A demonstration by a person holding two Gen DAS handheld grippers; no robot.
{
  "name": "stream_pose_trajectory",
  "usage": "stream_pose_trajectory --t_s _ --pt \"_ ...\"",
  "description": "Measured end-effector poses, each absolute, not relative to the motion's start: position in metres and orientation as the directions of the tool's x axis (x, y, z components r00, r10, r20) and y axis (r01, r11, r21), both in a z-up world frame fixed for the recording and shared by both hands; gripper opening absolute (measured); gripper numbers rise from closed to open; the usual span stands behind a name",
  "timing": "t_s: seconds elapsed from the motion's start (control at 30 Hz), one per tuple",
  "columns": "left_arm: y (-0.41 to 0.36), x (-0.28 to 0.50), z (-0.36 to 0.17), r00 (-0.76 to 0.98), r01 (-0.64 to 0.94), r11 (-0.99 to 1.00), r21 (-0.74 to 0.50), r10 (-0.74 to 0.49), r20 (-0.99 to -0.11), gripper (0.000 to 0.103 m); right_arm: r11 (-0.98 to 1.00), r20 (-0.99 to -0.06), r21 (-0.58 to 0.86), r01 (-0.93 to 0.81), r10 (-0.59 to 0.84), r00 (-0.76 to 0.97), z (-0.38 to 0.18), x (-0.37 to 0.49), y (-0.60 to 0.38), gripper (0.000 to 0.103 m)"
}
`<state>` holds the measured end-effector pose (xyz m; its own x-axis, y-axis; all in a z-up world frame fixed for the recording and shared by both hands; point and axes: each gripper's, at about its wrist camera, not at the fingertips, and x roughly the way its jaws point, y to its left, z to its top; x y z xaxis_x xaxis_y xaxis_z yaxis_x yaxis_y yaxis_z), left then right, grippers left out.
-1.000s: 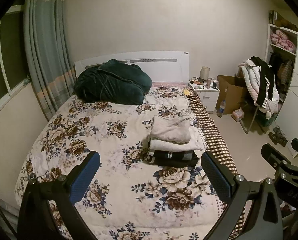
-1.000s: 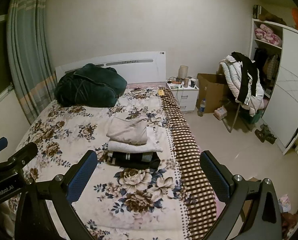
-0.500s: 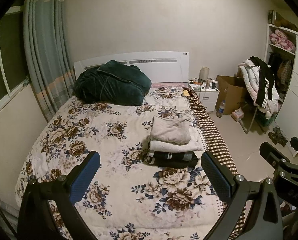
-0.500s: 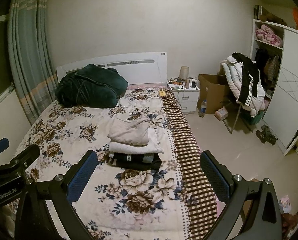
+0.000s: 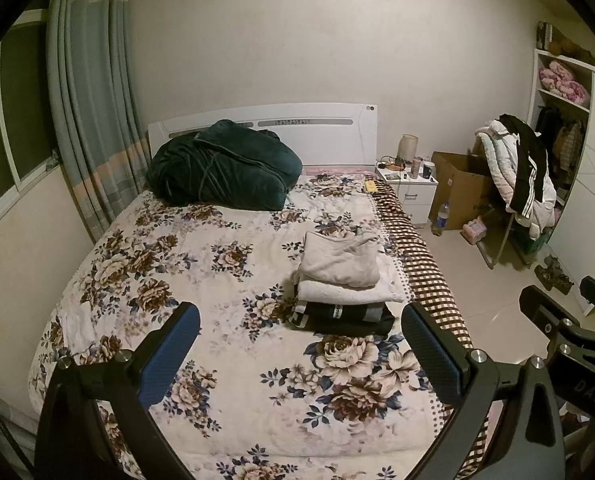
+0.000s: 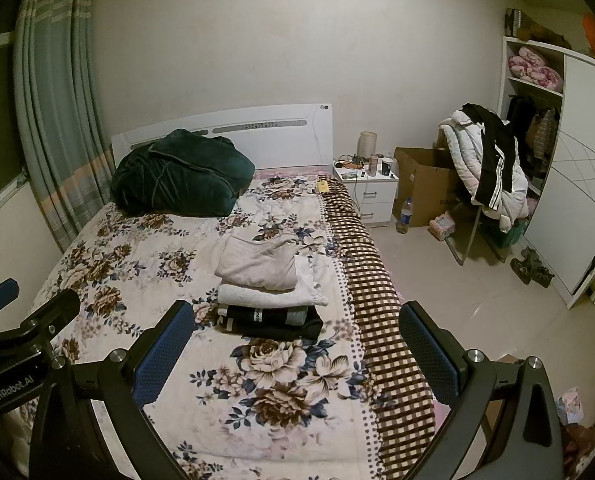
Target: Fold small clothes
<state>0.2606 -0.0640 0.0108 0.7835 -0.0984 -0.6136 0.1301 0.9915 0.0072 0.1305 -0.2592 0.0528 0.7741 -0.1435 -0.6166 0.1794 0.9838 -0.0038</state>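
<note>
We hold both tongs wide and empty: left tongs (image 5: 299,344), right tongs (image 6: 297,340). The folded stack (image 5: 343,284) sits on the bed (image 5: 201,280) at twelve o'clock; its lower garments are mostly covered.

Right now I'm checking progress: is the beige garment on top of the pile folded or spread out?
Folded. The beige garment lies as a compact, slightly rumpled bundle atop the stack of clothes on the bed.

A stack of folded clothes (image 5: 343,284) sits on the bed (image 5: 169,264), ahead of the left gripper (image 5: 301,354) between its fingers. Behind it, a bundled blanket (image 5: 223,168) lies against the headboard (image 5: 321,132); right of the right finger stands the nightstand (image 5: 411,188).
</note>
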Motion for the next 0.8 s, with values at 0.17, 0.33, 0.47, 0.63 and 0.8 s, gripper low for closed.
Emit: stream_pose_trajectory --t_s 0.17,0.33,0.47,0.63,0.8 --pt "-0.0635 0.2606 0.0110 0.784 0.130 0.991 0.009 -0.097 -0.613 0.103 0.984 -0.618 -0.002 0.180 -0.142 0.773 0.0530 0.1292 -0.2590 0.103" --pt "-0.0653 0.2606 0.0121 0.783 0.129 0.992 0.013 -0.093 -0.615 0.103 0.983 -0.618 -0.001 0.182 -0.144 0.773 0.0519 0.1289 -0.2566 0.103" --pt "-0.0668 0.2605 0.0133 0.786 0.127 0.992 0.016 -0.091 -0.612 0.103 0.983 -0.619 0.002 0.182 -0.142 0.773 0.0519 0.1295 -0.2569 0.103" --pt "-0.0674 0.2601 0.0126 0.785 0.123 0.992 0.012 -0.090 -0.613 0.103 0.984 -0.619 0.001 0.180 -0.141 0.773 0.0507 0.1305 -0.2567 0.103" --pt "-0.0672 0.2594 0.0117 0.785 0.121 0.993 0.013 -0.088 -0.613 0.103 0.984 -0.618 0.002 0.178 -0.139 0.774 0.0507 0.1310 -0.2576 0.103"
